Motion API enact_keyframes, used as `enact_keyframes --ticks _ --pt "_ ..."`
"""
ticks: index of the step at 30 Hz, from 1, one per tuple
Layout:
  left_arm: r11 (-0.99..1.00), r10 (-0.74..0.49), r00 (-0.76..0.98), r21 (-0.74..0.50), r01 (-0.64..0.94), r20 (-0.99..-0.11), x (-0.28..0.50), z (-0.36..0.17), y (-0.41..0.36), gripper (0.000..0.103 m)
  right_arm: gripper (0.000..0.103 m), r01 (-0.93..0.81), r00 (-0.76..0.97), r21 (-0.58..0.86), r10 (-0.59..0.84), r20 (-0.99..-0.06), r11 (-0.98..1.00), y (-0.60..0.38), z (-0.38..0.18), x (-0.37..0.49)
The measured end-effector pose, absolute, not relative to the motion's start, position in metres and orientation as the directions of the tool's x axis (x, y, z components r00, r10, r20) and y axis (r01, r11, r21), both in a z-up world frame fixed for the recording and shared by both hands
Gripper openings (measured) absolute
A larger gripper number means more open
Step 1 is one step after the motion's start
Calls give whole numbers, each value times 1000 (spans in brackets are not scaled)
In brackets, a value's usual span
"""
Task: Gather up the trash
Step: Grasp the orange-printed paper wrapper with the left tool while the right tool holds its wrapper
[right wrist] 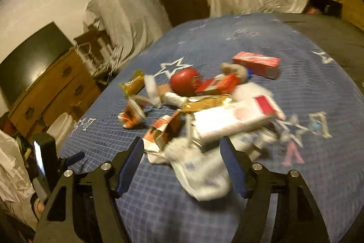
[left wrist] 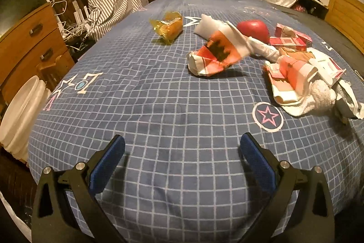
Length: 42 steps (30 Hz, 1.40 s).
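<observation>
My left claw (left wrist: 182, 147) hangs spread over the bare blue checked bedspread (left wrist: 159, 106), low in frame. My right claw (right wrist: 183, 147) gapes around a crumpled white paper wrapper (right wrist: 202, 177), pads not pressing. Beyond, mid-frame, lie an orange-and-white crumpled carton (left wrist: 213, 54) and a red apple (left wrist: 253, 30).

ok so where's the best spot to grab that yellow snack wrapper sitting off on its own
Grip the yellow wrapper across its bulging middle, coming down from above with the jaws spanning its narrow width. It lies flat on the blue blanket, clear of the other trash, so both sides are free. The crimped ends look thin and likely to slip.
</observation>
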<state>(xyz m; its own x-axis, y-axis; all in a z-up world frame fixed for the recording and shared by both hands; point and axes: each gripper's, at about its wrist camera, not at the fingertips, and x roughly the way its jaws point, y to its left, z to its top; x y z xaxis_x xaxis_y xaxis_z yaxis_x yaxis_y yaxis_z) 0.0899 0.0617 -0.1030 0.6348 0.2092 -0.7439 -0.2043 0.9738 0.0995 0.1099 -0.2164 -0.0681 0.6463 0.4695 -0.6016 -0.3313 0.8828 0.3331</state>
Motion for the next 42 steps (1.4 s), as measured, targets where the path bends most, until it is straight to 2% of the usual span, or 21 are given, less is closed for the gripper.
enact_keyframes --ticks 3,6,12,13,16,18,21,22,23,24,26,29,35,39,42 --pt "972 211 633 90 -218 -745 89 -104 69 98 74 -310 653 269 410 -636 912 -237 -79 84" --pt "972 206 637 79 -222 -742 90 -103 75 98 81 -312 653 227 382 -653 922 -243 -96 75" --pt "975 197 681 66 -214 -705 92 -91 89 98 84 -361 677 154 372 -635 920 -218 -100 90" --pt "974 199 687 62 -219 -699 94 -88 92 98 84 -344 684 157 361 -633 926 -215 -100 96" --pt "975 190 697 49 -217 -691 98 -84 97 98 86 -232 680 291 368 -634 928 -222 -101 123" --pt "976 188 699 53 -210 -690 102 -82 96 98 86 -112 650 358 340 -679 927 -225 -109 143" --pt "979 181 705 57 -196 -685 108 -80 94 98 85 -11 600 370 302 -741 929 -225 -127 161" --pt "982 172 710 58 -182 -683 111 -79 92 98 76 -6 582 382 314 -750 924 -226 -134 164" --pt "985 159 716 58 -163 -680 113 -77 91 98 61 -16 564 415 351 -748 910 -228 -139 164" --pt "988 145 721 58 -143 -678 115 -75 90 98 54 -20 561 431 367 -742 902 -229 -141 162" --pt "995 94 731 47 -85 -676 124 -71 90 98 35 -25 566 459 391 -726 888 -236 -140 156" --pt "1000 21 731 24 -7 -682 141 -67 91 98 30 -20 573 505 424 -701 863 -248 -138 145" --pt "984 -117 685 11 179 -720 197 -75 84 98 29 -56 597 589 500 -628 806 -270 -123 111" --pt "971 -176 651 -20 240 -739 224 -83 74 98 29 -105 616 621 541 -573 777 -277 -105 96" --pt "962 -170 647 19 274 -743 240 -95 63 98 29 -150 625 656 585 -517 740 -278 -89 89"
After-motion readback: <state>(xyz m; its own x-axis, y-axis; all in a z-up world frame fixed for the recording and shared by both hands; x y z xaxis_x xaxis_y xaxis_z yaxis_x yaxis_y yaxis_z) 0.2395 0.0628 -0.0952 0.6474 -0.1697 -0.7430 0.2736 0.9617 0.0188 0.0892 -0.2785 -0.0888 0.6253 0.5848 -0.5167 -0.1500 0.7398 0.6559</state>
